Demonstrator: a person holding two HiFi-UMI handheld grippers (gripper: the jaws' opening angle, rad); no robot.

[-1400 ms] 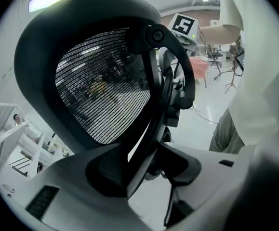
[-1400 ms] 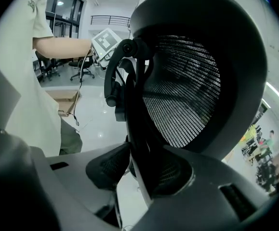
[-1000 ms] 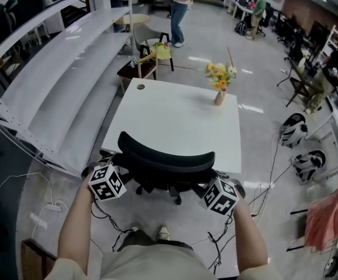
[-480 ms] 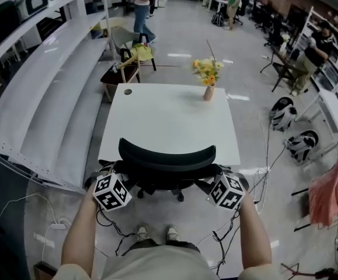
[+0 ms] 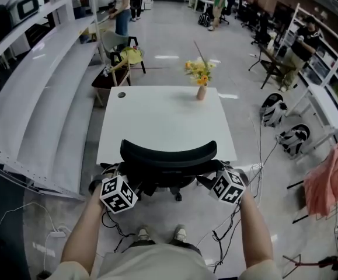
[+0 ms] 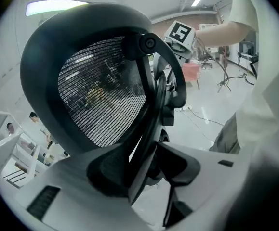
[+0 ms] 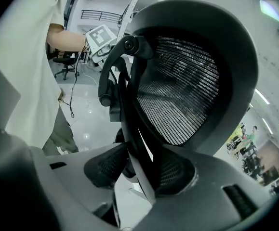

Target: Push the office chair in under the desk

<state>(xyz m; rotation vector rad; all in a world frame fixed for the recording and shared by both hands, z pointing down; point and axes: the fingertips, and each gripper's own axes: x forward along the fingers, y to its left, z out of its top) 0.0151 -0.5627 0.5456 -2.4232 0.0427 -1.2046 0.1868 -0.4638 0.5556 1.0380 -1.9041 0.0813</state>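
We have the office chair [image 5: 167, 167] tucked under the desk [image 5: 163, 115]. Jaws of our left gripper [image 6: 144, 177] just closed slightly and our right gripper [image 7: 139, 170] just opened; both stand wide, loosely straddling the backrest [image 6: 100, 95]. Withdrawing crookedly could hook it and drag it out.

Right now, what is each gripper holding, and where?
Nothing clamped. Side edges of the chair backrest stand between open jaws; the left gripper has just been closing its jaws, the right gripper opening.

Head view looks steeply down — gripper views crowd the shared chair back [image 5: 167, 154].
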